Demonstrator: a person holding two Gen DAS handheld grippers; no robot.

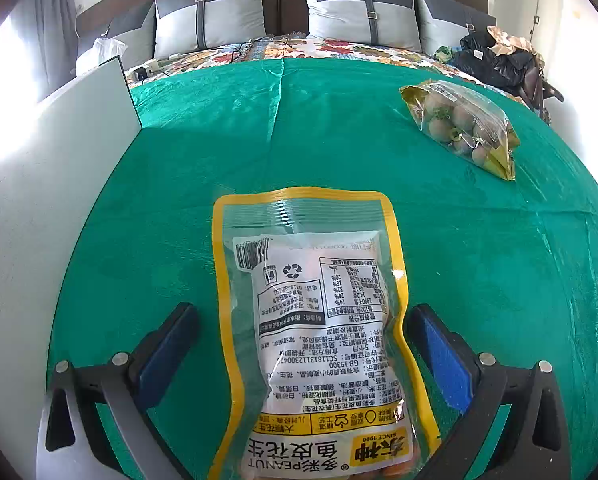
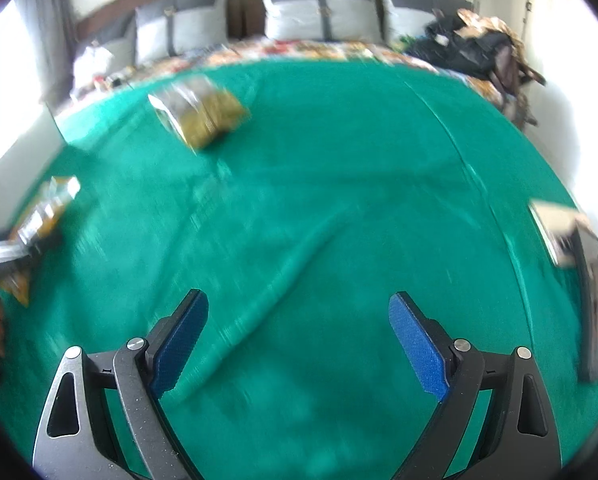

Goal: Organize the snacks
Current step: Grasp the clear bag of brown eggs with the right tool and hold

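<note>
While the left gripper (image 1: 299, 316) stands with jaws wide apart around the peanut bag (image 1: 315, 336) (pads not touching it), lift clear without snagging, then send the empty, spread right gripper (image 2: 299, 312) toward the clear snack bag (image 2: 199, 116) at eleven o'clock.

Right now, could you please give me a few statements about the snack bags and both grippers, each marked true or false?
1. The left gripper is clamped on the peanut bag. False: its jaws stand open, pads clear of the bag lying between them.
2. The peanut bag lies with its printed back label up. True.
3. The right gripper holds a snack bag. False: it is open, with only the green cloth between its fingers.
4. A clear bag of round snacks lies apart from the peanut bag, toward the bed. True.
5. The two bags overlap. False: green cloth shows between them.
</note>
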